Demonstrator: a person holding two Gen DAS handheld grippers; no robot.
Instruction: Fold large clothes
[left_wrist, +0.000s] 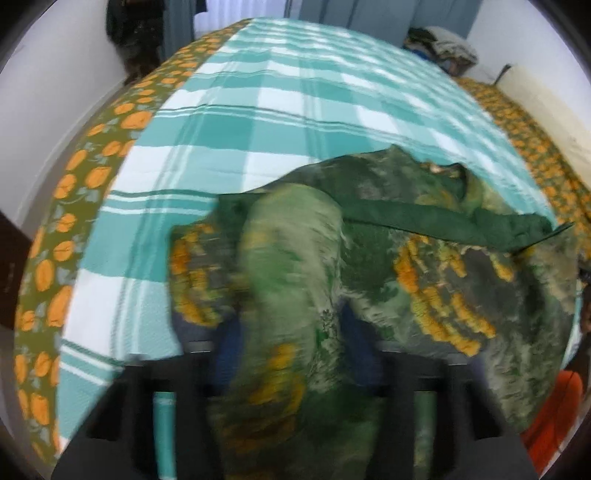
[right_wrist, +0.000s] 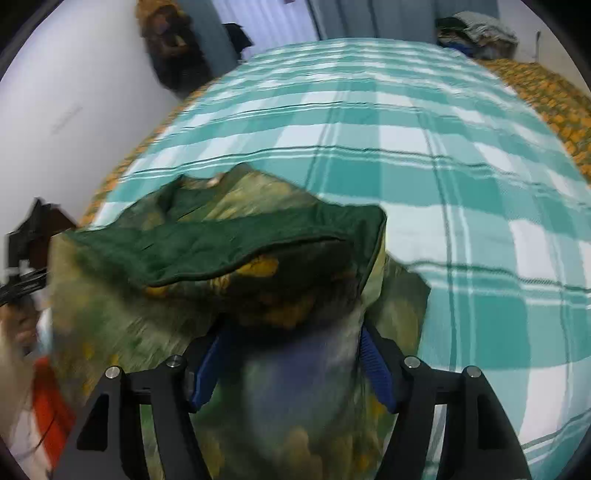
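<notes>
Gripping green garment (left_wrist: 388, 258) in both jaws, long axis left-right across bed (left_wrist: 258, 110).

Item inspected: one large garment of thin mottled green fabric with orange-yellow floral print and a plain dark green border band (left_wrist: 436, 218) (right_wrist: 207, 247). Condition: unfolded, bunched and heavily creased, with the dark band (left_wrist: 480, 225) folded over along the upper edge. Position: gathered in a raised heap at the near end of a teal-and-white checked bed cover (left_wrist: 280, 110) (right_wrist: 406, 155), draping toward both cameras; detail blurred.
</notes>
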